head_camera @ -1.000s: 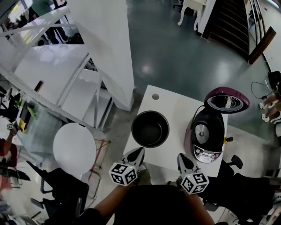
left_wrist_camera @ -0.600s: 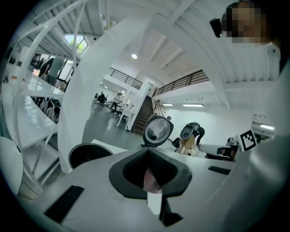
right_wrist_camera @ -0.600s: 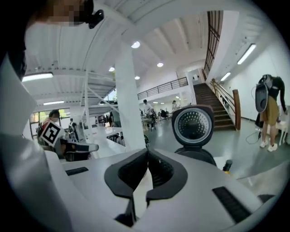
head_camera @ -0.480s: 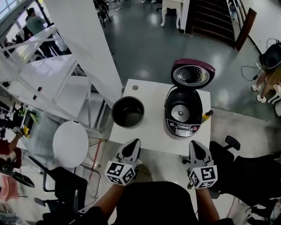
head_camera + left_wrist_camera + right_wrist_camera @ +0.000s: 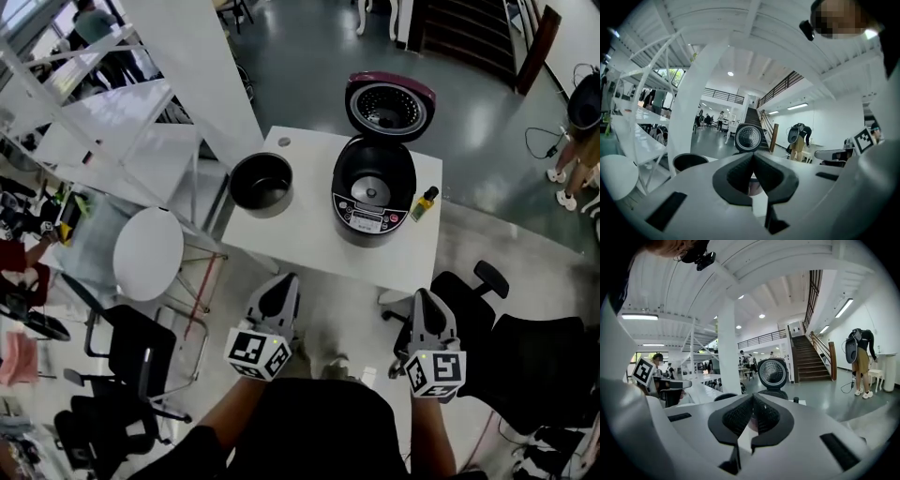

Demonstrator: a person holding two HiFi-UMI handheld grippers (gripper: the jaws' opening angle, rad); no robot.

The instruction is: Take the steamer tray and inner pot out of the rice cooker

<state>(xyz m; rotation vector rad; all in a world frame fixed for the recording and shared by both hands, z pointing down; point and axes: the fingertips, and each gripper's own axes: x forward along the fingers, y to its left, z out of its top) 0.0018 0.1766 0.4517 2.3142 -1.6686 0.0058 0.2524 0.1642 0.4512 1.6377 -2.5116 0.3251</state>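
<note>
Standing on a shiny grey floor [image 5: 309, 84], a white table [image 5: 309, 234] holds the inner pot [image 5: 262, 184] on its left part. The rice cooker [image 5: 373, 192] sits beside the pot, not touching it, with its lid [image 5: 390, 105] tipped up and open. A small bottle [image 5: 425, 202] is just right of the cooker. A round white stool [image 5: 148, 253] and black chairs [image 5: 131, 347] are near the table. Both tools are off the table's near edge, well apart from the pot. The left gripper [image 5: 284, 284] has its jaws pressed together with nothing in them, and so does the right gripper [image 5: 424, 298]. Only the head view looks down into the cooker and the pot. The gripper views show the ceiling lights [image 5: 761, 316], the stairs [image 5: 811, 359] going up and a person [image 5: 860, 359] bending over by the wall
</note>
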